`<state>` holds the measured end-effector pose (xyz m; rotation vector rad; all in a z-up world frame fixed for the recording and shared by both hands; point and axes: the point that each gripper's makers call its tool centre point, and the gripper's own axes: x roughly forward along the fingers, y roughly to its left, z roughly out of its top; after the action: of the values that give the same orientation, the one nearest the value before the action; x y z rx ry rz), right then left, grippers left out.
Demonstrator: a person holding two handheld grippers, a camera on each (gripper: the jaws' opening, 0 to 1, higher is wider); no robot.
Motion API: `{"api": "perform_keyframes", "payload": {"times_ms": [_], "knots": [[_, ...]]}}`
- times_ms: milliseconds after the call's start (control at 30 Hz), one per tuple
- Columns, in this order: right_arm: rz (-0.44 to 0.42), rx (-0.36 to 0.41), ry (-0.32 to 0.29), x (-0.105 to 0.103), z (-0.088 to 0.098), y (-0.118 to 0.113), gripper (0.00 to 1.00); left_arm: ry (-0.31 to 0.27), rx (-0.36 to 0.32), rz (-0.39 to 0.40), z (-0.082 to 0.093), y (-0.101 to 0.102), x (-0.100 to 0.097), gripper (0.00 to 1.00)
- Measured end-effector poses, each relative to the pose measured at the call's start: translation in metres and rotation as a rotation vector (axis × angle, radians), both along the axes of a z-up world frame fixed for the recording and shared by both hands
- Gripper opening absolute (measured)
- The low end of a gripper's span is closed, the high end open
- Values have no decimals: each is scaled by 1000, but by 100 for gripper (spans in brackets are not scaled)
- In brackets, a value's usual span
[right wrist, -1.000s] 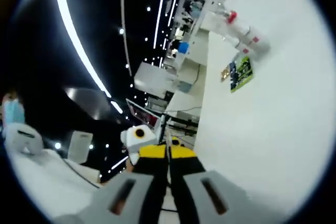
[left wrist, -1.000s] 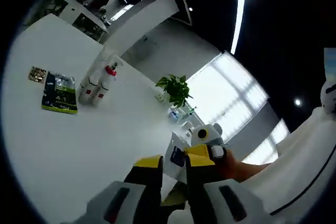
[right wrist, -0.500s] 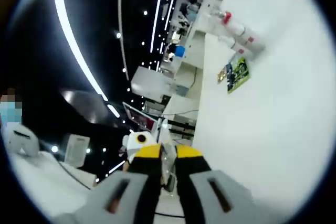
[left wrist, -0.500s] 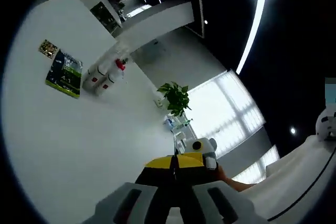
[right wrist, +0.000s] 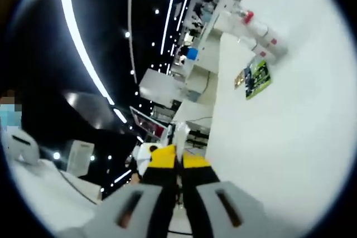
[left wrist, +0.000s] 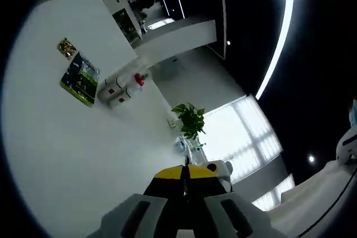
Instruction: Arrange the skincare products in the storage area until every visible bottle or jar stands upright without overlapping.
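Two white bottles with red labels (left wrist: 116, 91) stand close together far out on the white table (left wrist: 67, 154), one with a red cap (left wrist: 139, 77); from here they look upright. The same bottles (right wrist: 262, 37) show at the upper right of the right gripper view. My left gripper (left wrist: 185, 173) is shut, its yellow tips pressed together with nothing between them, far from the bottles. My right gripper (right wrist: 177, 160) is also shut and holds nothing. Both grippers hang near the table's edge, close to each other.
A green printed packet (left wrist: 81, 79) and a small patterned packet (left wrist: 68, 48) lie flat beside the bottles; the green packet (right wrist: 257, 78) also shows from the right. A potted plant (left wrist: 189, 117) and small items stand at the table's far end.
The left gripper's jaws, open a second ago, have shut. The right gripper's jaws parted slightly half a second ago and are shut again. Both cameras have tilted; the bottles have not moved.
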<state>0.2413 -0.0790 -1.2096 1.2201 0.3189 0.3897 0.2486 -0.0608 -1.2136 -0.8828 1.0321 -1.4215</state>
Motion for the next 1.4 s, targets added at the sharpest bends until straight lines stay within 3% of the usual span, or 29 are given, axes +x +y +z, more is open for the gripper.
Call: {"api": "perform_keyframes", "payload": {"times_ms": [267, 367, 467, 533, 733, 900, 1000, 1133, 1300, 1400], "knots": [[-8, 14, 15, 0, -3, 0, 0, 0, 11, -17, -4, 4, -3, 0], [16, 39, -3, -1, 5, 3, 0, -2, -27, -44, 2, 6, -4, 2], [71, 17, 8, -3, 4, 10, 0, -39, -17, -18, 2, 7, 6, 7], [88, 18, 5, -3, 5, 13, 0, -16, -22, -18, 4, 8, 12, 9], [115, 30, 19, 0, 3, 24, 0, -33, -37, -14, 10, 6, 18, 8], [111, 7, 23, 1, 0, 29, 0, -63, -21, -17, 9, 9, 17, 1], [87, -58, 11, 2, -3, 28, 3, -81, 3, -9, 5, 11, 18, 0], [87, -61, 17, 3, -5, 29, 4, -103, 13, -3, 2, 14, 18, 0], [47, -68, 22, 7, -7, 23, 12, -78, 7, -22, 4, 15, 15, 0], [50, -72, 18, 7, -6, 23, 11, -69, 4, -27, 3, 15, 12, 0]]}}
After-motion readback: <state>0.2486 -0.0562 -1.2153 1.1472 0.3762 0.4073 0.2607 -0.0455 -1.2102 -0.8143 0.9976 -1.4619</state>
